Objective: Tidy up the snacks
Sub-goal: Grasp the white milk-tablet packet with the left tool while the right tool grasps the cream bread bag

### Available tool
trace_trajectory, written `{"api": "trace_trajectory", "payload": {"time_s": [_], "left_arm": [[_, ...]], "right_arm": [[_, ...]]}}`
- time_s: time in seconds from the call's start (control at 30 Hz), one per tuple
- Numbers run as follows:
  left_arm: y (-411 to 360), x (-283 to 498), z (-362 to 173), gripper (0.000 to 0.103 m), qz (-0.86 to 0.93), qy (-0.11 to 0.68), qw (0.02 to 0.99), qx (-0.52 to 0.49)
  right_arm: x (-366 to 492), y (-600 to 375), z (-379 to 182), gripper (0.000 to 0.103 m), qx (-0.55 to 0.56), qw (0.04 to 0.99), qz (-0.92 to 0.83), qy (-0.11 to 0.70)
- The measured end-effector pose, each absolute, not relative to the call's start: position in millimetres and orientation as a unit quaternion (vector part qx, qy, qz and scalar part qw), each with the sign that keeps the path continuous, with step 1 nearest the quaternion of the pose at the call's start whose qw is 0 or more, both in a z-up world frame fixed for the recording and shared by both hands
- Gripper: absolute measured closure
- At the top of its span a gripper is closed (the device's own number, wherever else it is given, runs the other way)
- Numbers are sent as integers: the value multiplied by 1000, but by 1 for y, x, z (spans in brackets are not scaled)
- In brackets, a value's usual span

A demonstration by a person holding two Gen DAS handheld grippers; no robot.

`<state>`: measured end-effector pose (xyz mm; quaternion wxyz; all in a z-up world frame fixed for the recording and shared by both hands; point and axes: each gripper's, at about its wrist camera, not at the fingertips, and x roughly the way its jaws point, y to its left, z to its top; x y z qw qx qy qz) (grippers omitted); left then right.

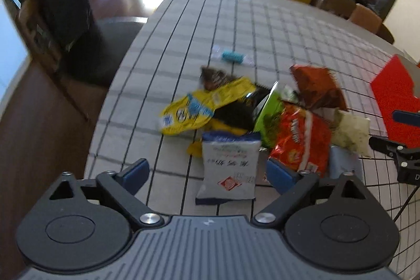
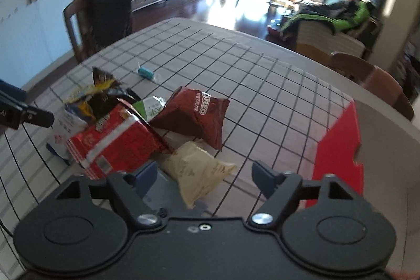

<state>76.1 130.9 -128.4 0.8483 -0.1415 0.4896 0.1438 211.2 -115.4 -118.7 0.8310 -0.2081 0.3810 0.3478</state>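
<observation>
A heap of snack packets lies on the checked tablecloth (image 1: 236, 17). My left gripper (image 1: 207, 171) is open just above a white packet with blue ends (image 1: 228, 164), which lies between the fingers without touching either pad. Behind it are a yellow packet (image 1: 199, 106), a green one (image 1: 270, 112), an orange-red one (image 1: 299, 138) and a brown Oreo packet (image 1: 317, 88). My right gripper (image 2: 204, 176) is open around a cream packet (image 2: 199, 169); its pads stand clear of it. The Oreo packet (image 2: 194, 117) and red packet (image 2: 113, 146) sit beyond.
A red box (image 2: 338, 148) stands open at the table's right side. A small teal wrapped item (image 1: 232, 57) lies alone farther back. A dark chair (image 1: 78, 25) stands at the table's left edge, and wooden chairs (image 2: 367, 75) at the far right.
</observation>
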Motion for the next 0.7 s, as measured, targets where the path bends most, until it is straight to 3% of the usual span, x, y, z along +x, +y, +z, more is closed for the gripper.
{"api": "trace_trajectory", "payload": {"time_s": [0.23,0.6,0.7], "left_arm": [[119,81,-147,21,144,510,841,-106],[113,103,-161,21,115,524,838,-100],[114,106,-164,28,116,529,834,-104]], "right_arm": [[230,-96,-135,34,-266,800,386,375],[240,-89,-159,42,-252,774,406,414],[239,-89,-162,45,-247,776,407,414]]}}
